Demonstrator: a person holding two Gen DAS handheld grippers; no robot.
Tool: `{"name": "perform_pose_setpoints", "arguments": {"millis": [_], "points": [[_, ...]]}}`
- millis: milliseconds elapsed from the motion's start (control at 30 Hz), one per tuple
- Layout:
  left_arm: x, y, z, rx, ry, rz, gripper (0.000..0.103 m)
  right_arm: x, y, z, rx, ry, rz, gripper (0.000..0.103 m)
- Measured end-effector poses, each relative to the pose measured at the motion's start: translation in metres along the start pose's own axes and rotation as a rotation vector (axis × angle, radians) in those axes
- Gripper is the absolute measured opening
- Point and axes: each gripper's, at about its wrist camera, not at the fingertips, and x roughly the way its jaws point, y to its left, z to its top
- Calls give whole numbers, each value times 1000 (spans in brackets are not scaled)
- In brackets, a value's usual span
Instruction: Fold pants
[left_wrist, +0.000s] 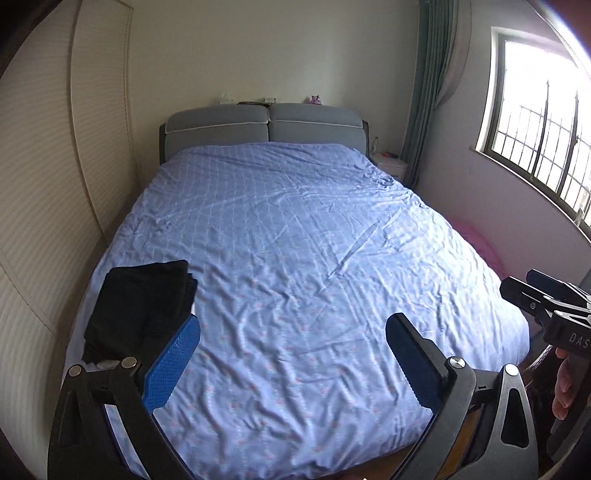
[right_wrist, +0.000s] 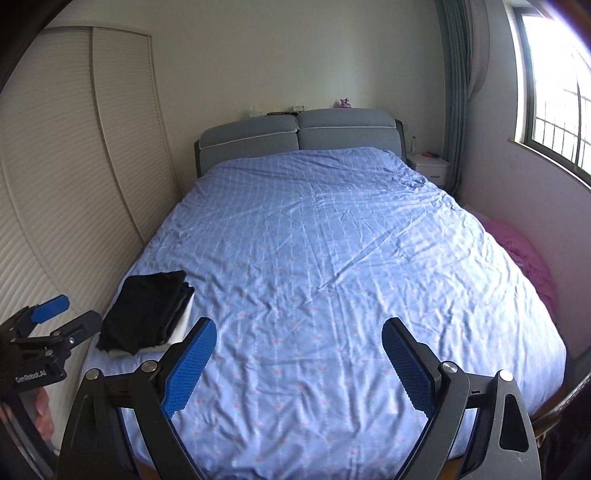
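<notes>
Black folded pants (left_wrist: 142, 299) on bed (left_wrist: 295, 240), left of both spread, empty grippers (left_wrist: 293, 332) (right_wrist: 299, 334)

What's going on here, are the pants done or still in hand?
A person holds both grippers over the foot of the bed, and neither holds anything. The left gripper and the right gripper both stand open over bare bedspread. The black pants lie folded in a neat stack near the bed's left edge, on top of something white, apart from both grippers. The folding looks finished.
</notes>
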Motion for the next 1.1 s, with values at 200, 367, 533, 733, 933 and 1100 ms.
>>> {"name": "perform_pose_setpoints", "arguments": {"millis": [200,367,533,733,933,1100], "points": [[-23,-57,-14,-30,-22,7,102,-33,-58,-11,-13,0,49,92],[-34,-86,-19,-12,-27,13,102,-52,-85,-18,-11,-9,67,92],[-44,-103,-19,9,-40,13,102,-62,-101,-25,10,-15,64,92],[-51,-110,-19,5,-59,10,103,-71,-109,-29,11,-20,70,92],[-56,-116,-21,20,-71,11,103,-75,-111,-31,0,-30,74,92],[-59,-119,-21,27,-80,0,103,-79,-106,-31,-17,-43,66,92]]}}
